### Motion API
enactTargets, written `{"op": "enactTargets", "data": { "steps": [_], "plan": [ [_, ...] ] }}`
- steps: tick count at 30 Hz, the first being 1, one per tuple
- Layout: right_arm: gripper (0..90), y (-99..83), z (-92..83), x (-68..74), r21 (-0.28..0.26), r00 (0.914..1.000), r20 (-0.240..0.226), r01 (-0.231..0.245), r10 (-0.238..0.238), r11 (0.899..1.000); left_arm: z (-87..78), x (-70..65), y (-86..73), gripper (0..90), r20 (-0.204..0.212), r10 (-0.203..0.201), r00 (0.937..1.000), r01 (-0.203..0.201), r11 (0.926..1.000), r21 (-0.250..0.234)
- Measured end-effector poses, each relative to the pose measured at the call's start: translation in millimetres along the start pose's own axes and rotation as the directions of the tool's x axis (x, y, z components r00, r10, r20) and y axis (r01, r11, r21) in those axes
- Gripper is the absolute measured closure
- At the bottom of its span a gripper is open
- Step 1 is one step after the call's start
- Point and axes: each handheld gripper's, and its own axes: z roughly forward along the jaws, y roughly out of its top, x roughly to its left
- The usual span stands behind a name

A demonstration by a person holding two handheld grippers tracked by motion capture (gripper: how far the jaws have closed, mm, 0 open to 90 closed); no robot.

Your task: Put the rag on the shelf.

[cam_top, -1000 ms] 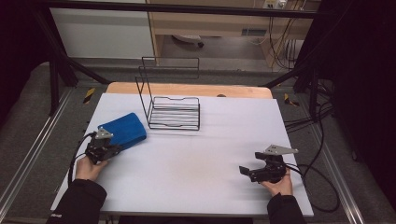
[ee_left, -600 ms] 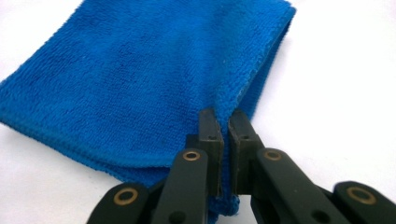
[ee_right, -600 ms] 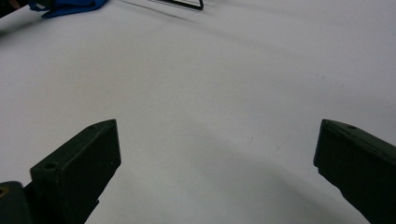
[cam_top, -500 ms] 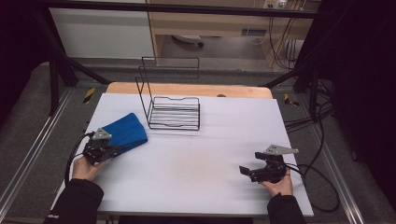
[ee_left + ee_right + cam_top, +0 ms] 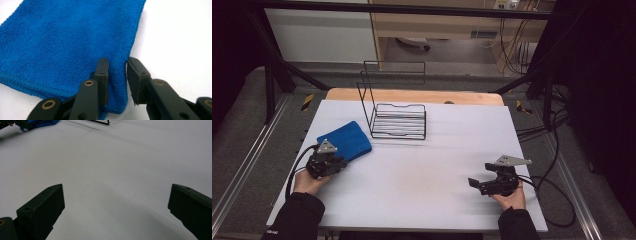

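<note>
Up close, the left gripper view gives the detail you can't get from above: the left gripper (image 5: 117, 80) has its two black jaws a little way apart, they've just been opening, and the edge strip of the blue cloth (image 5: 65, 42) lies in the gap between them, with the pads no longer squeezing it as far as I can see. One jaw sits on top of the cloth, the other right at its hemmed edge over the white table (image 5: 180, 37). You can even see the terry texture and the stitched hem there, which the high view totally flattens out. From the high view you get the layout instead: the left gripper (image 5: 331, 162) is at the near-left part of the table (image 5: 422, 175), touching the near corner of the folded blue cloth (image 5: 346, 140), which lies flat on the left side, just left of and slightly nearer than the black wire rack (image 5: 398, 120) standing at the far middle. The right gripper (image 5: 476, 184) is way over at the near right, well apart from everything, jaws spread wide with nothing between them; the right gripper view confirms that, just bare table between its jaws (image 5: 116, 202), plus a sliver of the blue cloth (image 5: 41, 123) far off. Count: two grippers, one cloth, one rack, one table.
</note>
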Motion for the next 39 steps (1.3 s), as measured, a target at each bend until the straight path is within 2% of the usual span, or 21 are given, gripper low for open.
{"op": "enactTargets", "data": {
  "steps": [2, 9, 13, 16, 19, 20, 24, 28, 31, 35, 37, 39],
  "plan": [
    [1.3, 0.0, 0.3, -0.2, -0.001, 1.0000, 0.001, 0.002, -0.002, 1.000, 1.9, 1.7, -0.5, 72.5, -0.002, -0.003, 1.0000, 0.003, 1.0000, -0.005],
    [1.2, -0.1, 0.3, -0.1, 0.000, 1.0000, 0.000, 0.002, -0.002, 1.000, 6.0, -0.5, 0.4, 73.3, -0.047, 0.035, 0.9983, -0.036, 0.9992, -0.015],
    [1.2, 0.0, 0.4, -0.1, 0.001, 1.0000, 0.000, 0.002, -0.002, 1.000, 7.3, -0.9, 0.9, 72.8, -0.051, 0.022, 0.9985, -0.023, 0.9996, -0.018],
    [1.2, 0.0, 0.5, 0.0, 0.000, 1.0000, -0.001, 0.000, 0.000, 1.000, 7.6, -2.2, 1.5, 73.2, -0.061, 0.028, 0.9977, -0.029, 0.9995, -0.011],
    [1.2, 0.0, 0.5, 0.0, 0.000, 1.0000, -0.001, -0.001, 0.001, 1.000, 8.1, -2.4, 2.7, 75.7, -0.072, 0.028, 0.9970, -0.028, 0.9996, -0.004],
    [1.2, 0.0, 0.6, -0.1, -0.001, 1.0000, 0.000, 0.000, 0.000, 1.000, 8.5, -2.3, 3.1, 80.8, -0.086, 0.031, 0.9959, -0.031, 0.9995, -0.001],
    [1.2, 0.0, 0.5, 0.0, -0.001, 1.0000, -0.001, -0.001, 0.001, 1.000, 8.1, 1.9, 2.6, 85.1, -0.068, 0.006, 0.9977, -0.007, 0.9999, -0.009],
    [1.2, 0.1, 0.4, -0.1, 0.000, 1.0000, -0.002, -0.001, 0.001, 1.000, 7.3, 5.4, 1.5, 86.0, -0.048, -0.002, 0.9989, 0.001, 0.9998, -0.018],
    [1.2, 0.2, 0.4, -0.1, 0.000, 1.0000, -0.003, -0.001, 0.001, 1.000, 6.6, 8.6, -0.3, 85.9, -0.022, -0.026, 0.9994, 0.025, 0.9990, -0.037],
    [1.2, 0.1, 0.3, -0.3, 0.002, 1.0000, -0.001, 0.000, 0.000, 1.000, 2.3, 4.3, 1.3, 78.3, -0.004, -0.001, 1.0000, 0.000, 0.9984, -0.057],
    [1.2, 0.2, -0.1, -0.3, 0.001, 1.0000, -0.002, -0.002, 0.002, 1.000, 1.5, -1.7, 3.3, 69.8, -0.021, 0.033, 0.9992, -0.035, 0.9971, -0.068],
    [1.2, 0.2, 0.2, -0.2, 0.003, 1.0000, -0.002, -0.004, 0.004, 1.000, 3.9, -5.7, 5.7, 63.1, -0.033, 0.047, 0.9984, -0.049, 0.9961, -0.073]
  ]
}}
